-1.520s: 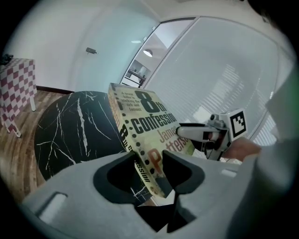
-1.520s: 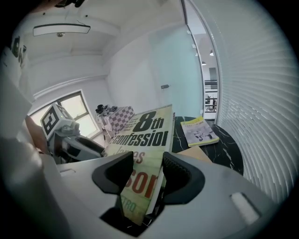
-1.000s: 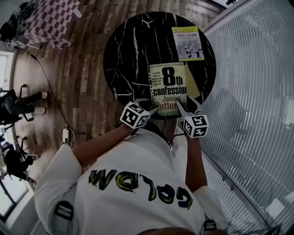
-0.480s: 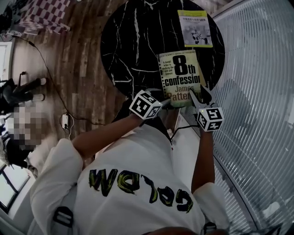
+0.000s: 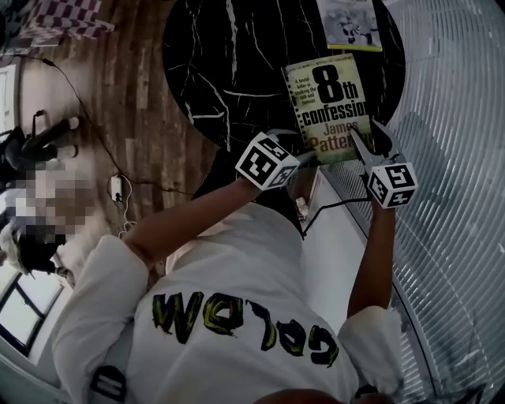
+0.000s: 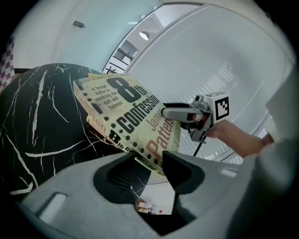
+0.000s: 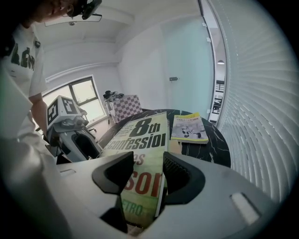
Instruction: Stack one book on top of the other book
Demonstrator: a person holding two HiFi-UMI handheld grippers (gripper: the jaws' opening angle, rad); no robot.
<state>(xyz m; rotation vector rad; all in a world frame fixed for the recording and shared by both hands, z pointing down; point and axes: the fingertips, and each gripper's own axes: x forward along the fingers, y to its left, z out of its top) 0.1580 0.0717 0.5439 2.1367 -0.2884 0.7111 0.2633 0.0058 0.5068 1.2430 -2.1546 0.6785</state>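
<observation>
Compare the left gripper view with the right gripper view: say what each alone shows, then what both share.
Only the left gripper view shows the right gripper clamped on the 8th Confession book. Only the right gripper view shows the yellow book lying flat on the black marble table, and the left gripper. Both show the 8th Confession book gripped in their own jaws, and the same table.

Round black white-veined table; small yellow-bordered book flat on far part.
</observation>
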